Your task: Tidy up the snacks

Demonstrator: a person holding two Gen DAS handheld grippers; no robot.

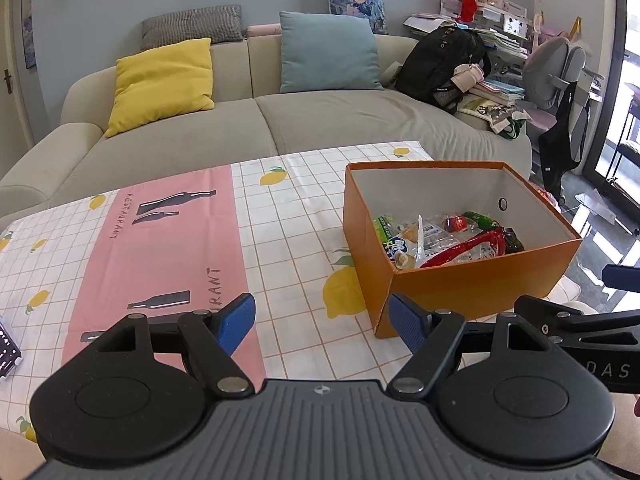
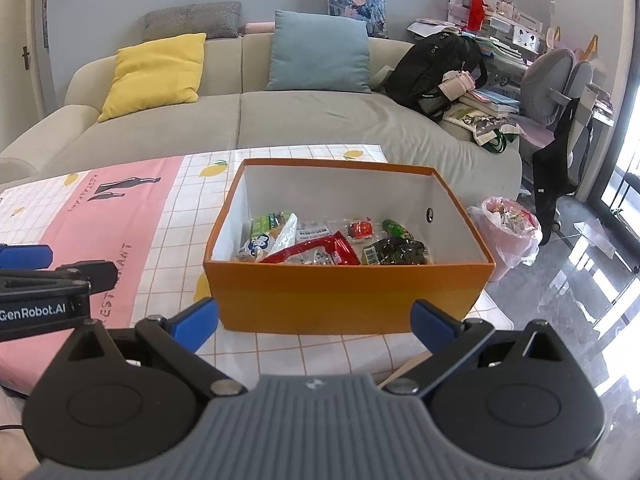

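An orange box (image 1: 472, 280) (image 2: 344, 292) stands on the right part of the table. Several snack packets lie inside it: a red packet (image 2: 316, 252) (image 1: 468, 250), a green-and-white packet (image 2: 268, 232), a dark green packet (image 2: 394, 252) and a small red one (image 2: 360, 229). My left gripper (image 1: 322, 322) hovers open and empty over the tablecloth, just left of the box's near corner. Directly in front of the box's near wall, my right gripper (image 2: 314, 320) is open too, holding nothing. The left gripper's side (image 2: 44, 292) shows at the left edge of the right wrist view.
A lemon-print cloth with a pink stripe (image 1: 160, 248) covers the table. A dark packet (image 1: 6, 346) lies at its far left edge. Behind is a beige sofa (image 1: 280, 120) with cushions and a black backpack (image 1: 440, 60). A pink-lined bin (image 2: 508, 232) stands on the floor right of the box.
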